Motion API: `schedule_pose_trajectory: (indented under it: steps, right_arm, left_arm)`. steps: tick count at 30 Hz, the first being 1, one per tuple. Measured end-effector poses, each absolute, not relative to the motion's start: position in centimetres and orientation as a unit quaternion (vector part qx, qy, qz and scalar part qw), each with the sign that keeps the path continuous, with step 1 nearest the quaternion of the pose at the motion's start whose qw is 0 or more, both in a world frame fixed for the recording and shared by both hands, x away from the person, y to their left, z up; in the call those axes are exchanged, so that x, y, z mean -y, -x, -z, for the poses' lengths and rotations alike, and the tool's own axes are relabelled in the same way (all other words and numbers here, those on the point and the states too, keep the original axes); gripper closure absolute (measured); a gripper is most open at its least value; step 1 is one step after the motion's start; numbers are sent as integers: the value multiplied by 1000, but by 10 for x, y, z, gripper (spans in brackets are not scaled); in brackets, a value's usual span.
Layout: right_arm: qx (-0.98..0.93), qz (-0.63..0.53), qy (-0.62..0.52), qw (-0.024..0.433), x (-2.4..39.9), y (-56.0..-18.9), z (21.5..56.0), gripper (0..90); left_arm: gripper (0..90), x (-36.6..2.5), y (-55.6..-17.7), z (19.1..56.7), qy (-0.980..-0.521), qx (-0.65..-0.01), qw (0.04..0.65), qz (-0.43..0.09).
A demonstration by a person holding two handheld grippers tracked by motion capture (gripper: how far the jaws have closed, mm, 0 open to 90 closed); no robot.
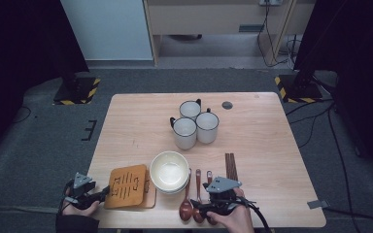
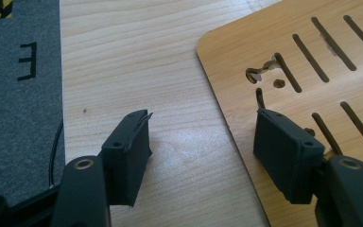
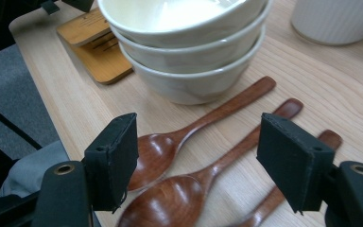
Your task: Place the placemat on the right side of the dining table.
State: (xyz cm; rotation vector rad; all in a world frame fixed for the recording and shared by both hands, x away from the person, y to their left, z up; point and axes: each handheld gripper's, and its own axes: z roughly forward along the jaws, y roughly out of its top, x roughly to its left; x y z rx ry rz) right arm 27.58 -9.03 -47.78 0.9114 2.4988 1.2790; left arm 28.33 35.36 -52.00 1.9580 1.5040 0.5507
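My left gripper (image 1: pixel 103 194) (image 2: pixel 203 123) sits at the table's front left corner, open. Its jaws straddle the left edge of a slotted wooden trivet (image 1: pixel 126 187) (image 2: pixel 312 56): one jaw is over the board, the other over bare table, neither pressing. My right gripper (image 1: pixel 200 206) (image 3: pixel 196 137) hovers open just above three dark wooden spoons (image 1: pixel 197 196) (image 3: pixel 227 156) lying side by side near the front edge, with nothing gripped. A stack of three cream bowls (image 1: pixel 169 170) (image 3: pixel 189 52) stands just beyond the spoons, to the right of the trivet.
Three white mugs (image 1: pixel 194 124) (image 3: pixel 331 19) cluster at the middle of the wooden table (image 1: pixel 262 145). Dark chopsticks (image 1: pixel 230 166) lie right of the spoons. The table's front and left edges run close to both hands, with grey floor beyond.
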Motion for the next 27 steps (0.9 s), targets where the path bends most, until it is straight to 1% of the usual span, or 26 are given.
schedule_pose_trajectory:
  steps: [16,27]
  right_arm:
    - [-845,-423,-315,87,65,-267,483,306]
    - [-829,-444,-330,82,48,-258,489,313]
  left_arm:
    - [355,-354,-283,520,-738,-567,301,-208]
    - [355,-354,-283,520,-737,-567,304,-207]
